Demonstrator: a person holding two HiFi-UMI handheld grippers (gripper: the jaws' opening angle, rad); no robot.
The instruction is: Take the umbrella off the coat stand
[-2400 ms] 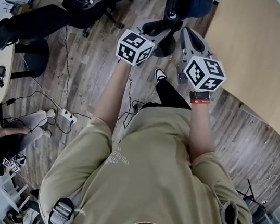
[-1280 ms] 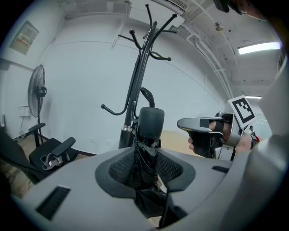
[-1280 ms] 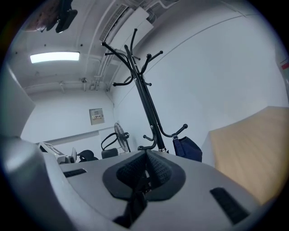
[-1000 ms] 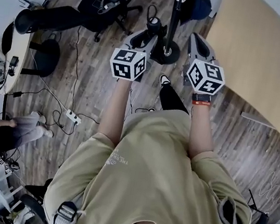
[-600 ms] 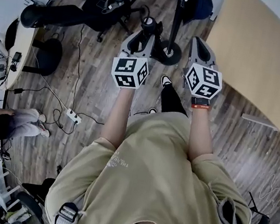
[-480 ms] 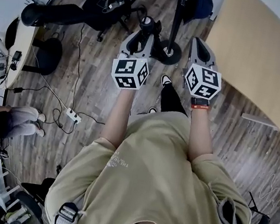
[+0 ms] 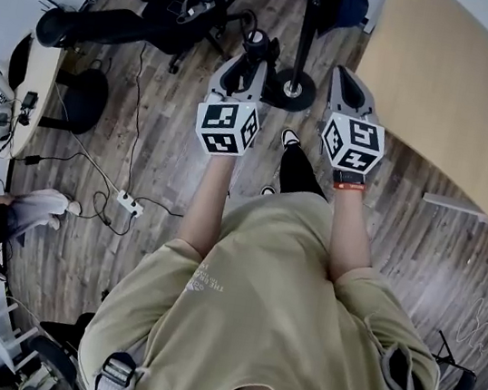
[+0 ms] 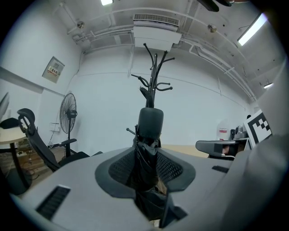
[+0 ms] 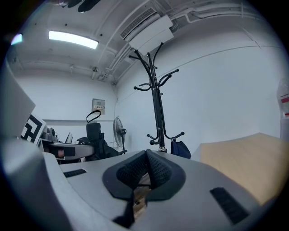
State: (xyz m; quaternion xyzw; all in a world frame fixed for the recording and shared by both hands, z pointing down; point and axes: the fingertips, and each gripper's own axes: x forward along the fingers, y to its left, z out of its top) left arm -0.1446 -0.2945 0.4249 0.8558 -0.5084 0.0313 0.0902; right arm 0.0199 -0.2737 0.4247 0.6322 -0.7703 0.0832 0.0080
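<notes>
My left gripper (image 7: 245, 58) is shut on a folded black umbrella (image 7: 255, 40), held just left of the coat stand's round base (image 7: 293, 88). In the left gripper view the umbrella (image 8: 150, 124) stands upright between the pads of the left gripper (image 8: 145, 159), its rounded handle above them, and the black coat stand (image 8: 154, 72) rises behind it. My right gripper (image 7: 347, 75) hovers to the right of the stand's base. Its pads touch at the tip with nothing between them in the right gripper view (image 9: 145, 163), where the coat stand (image 9: 156, 94) is ahead and apart.
A dark blue bag (image 9: 180, 148) hangs low on the stand. A tan table (image 7: 445, 84) fills the right side. Black office chairs (image 7: 178, 5) stand at the left, with a fan (image 8: 67, 113) beyond. A power strip (image 7: 123, 204) and cables lie on the wood floor near a seated person (image 7: 2, 215).
My left gripper, carrying the umbrella, has come away from the stand's pole to its left. Both grippers have barely shifted over the last half second. The person on the floor has moved.
</notes>
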